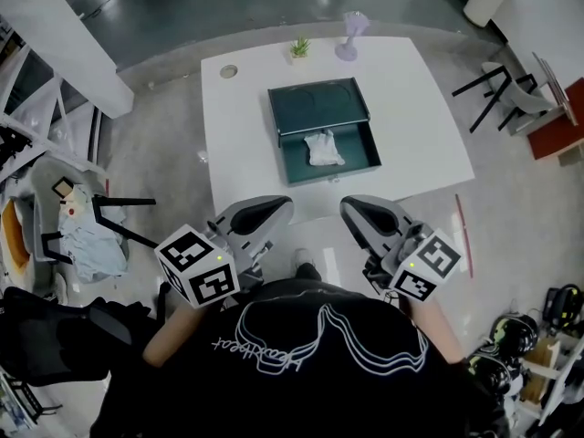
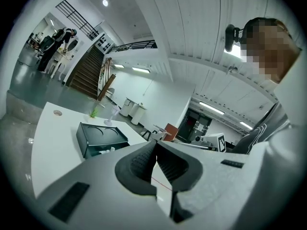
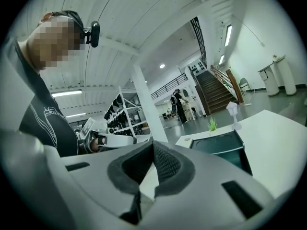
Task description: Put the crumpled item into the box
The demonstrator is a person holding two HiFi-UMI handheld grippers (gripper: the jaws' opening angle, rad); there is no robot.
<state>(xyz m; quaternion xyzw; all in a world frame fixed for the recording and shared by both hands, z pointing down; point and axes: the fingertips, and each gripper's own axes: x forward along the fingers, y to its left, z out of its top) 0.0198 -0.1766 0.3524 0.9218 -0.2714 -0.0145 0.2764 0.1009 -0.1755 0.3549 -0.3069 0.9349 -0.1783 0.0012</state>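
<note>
A dark green box (image 1: 321, 130) stands open on the white table (image 1: 420, 117), its lid tipped back. The crumpled white item (image 1: 323, 149) lies inside the box tray. My left gripper (image 1: 285, 205) and right gripper (image 1: 348, 207) hover side by side at the table's near edge, close to my chest and well short of the box. Both are shut with nothing between the jaws. The left gripper view shows its pads (image 2: 144, 162) meeting at the tip and the box (image 2: 98, 138) beyond. In the right gripper view the pads (image 3: 163, 164) are also together, with the box (image 3: 220, 145) ahead to the right.
A small potted plant (image 1: 299, 46) and a pale purple desk fan (image 1: 349, 36) stand at the table's far edge, with a round cable hole (image 1: 228, 71) at the far left corner. Black-legged chairs (image 1: 497, 89) stand to the right; a cluttered chair (image 1: 87, 226) is on the left.
</note>
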